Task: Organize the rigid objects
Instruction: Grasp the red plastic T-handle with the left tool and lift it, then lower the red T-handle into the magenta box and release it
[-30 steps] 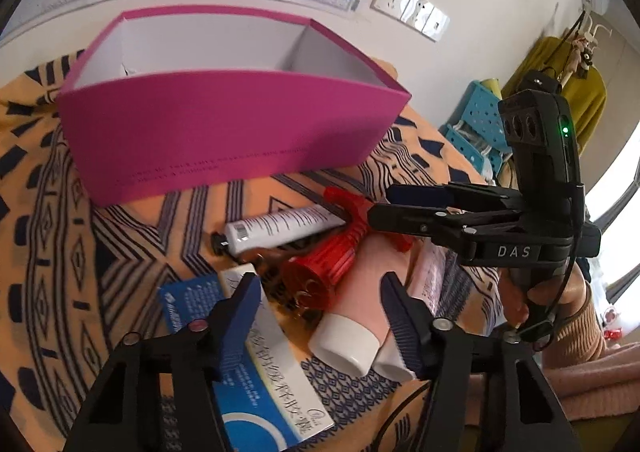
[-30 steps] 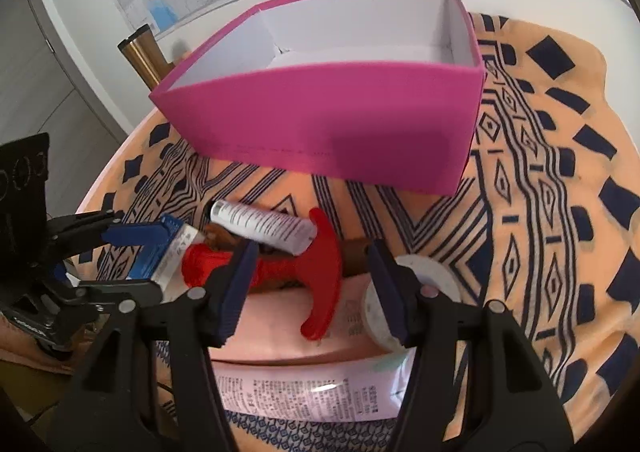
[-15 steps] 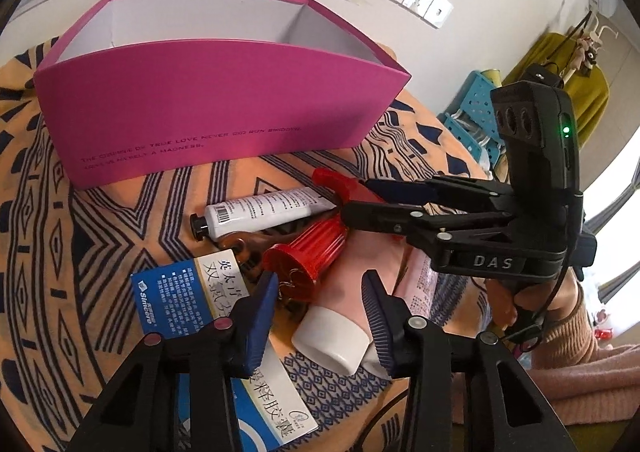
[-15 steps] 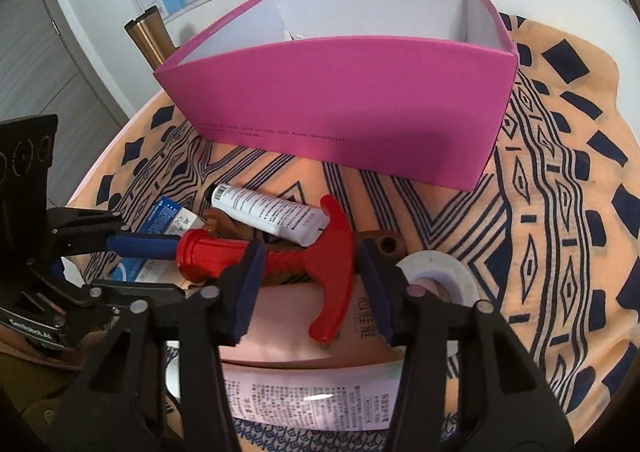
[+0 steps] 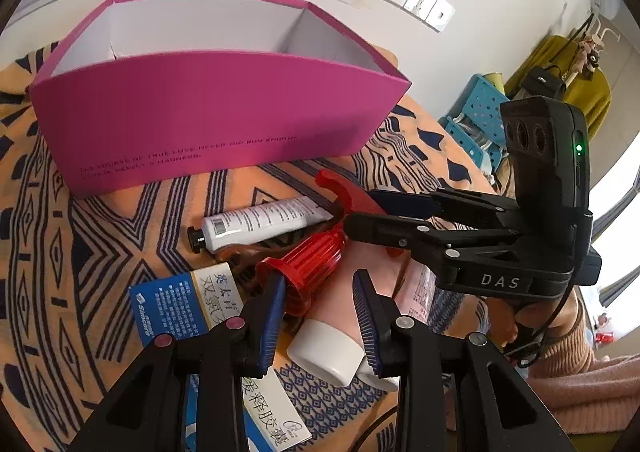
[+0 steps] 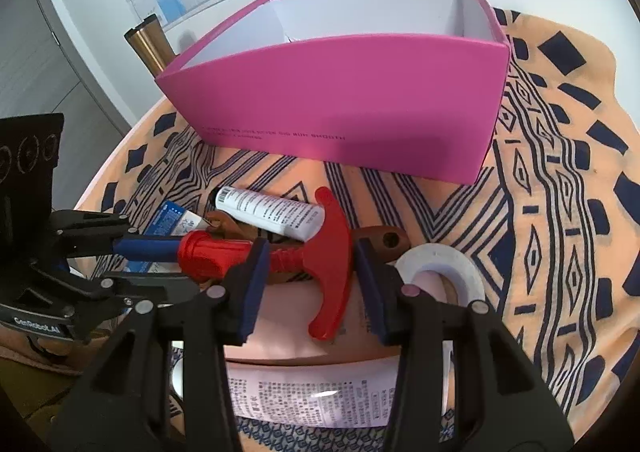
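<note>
A red T-handled plastic tool (image 5: 308,264) (image 6: 320,256) lies in a pile on the patterned cloth, before an empty pink box (image 5: 208,123) (image 6: 360,107). My left gripper (image 5: 320,312) is open, its fingers either side of the tool's round red end. My right gripper (image 6: 308,272) is open and straddles the tool's shaft near the T-handle; it shows in the left wrist view (image 5: 360,211). A white tube (image 5: 256,221) (image 6: 272,209) lies against the tool. A pink tube with a white cap (image 5: 332,348) lies under it.
A blue and white medicine carton (image 5: 180,304) lies left of the pile. A brown wooden piece (image 6: 380,238) and a white tape roll (image 6: 440,264) sit by the T-handle. A brass cylinder (image 6: 148,47) stands behind the box. The table edge runs at left in the right wrist view.
Both grippers have moved in on the red tool and narrowed their jaws around it. The left now flanks the round end, the right the shaft by the handle.
</note>
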Demonstrator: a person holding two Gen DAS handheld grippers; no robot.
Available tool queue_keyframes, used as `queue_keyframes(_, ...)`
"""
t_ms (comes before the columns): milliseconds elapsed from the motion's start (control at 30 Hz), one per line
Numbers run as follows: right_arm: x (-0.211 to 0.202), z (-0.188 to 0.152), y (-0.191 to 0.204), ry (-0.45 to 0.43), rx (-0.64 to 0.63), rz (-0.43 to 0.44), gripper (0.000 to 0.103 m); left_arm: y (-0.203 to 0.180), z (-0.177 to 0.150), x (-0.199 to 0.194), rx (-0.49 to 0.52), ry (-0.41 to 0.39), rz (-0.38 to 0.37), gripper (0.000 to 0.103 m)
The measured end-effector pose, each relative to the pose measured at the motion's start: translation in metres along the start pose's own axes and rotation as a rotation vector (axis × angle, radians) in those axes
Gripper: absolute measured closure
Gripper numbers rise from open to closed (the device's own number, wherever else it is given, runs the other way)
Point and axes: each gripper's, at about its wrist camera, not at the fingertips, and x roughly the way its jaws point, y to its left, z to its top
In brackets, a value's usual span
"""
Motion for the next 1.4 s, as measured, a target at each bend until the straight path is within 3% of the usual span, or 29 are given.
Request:
queue_keyframes(667,-0.034,0.018,0.005,-0.117,0.005,-0.008,0.06,-0.017,0.029,-0.032,0.084,-0.106,-0.002,0.069)
queue_keyframes(1100,-0.067,0.066,0.004,-0.254,-0.041,-0.057,0.06,-0.037,0.084,-0.057,0.181,-0.222,0.05,0.069)
queue_keyframes(1400,-0.067,0.097,-0.011,-0.277,-0.041,-0.089,0.06,-0.029,0.117,-0.042,0.162,-0.219,0.045,0.069)
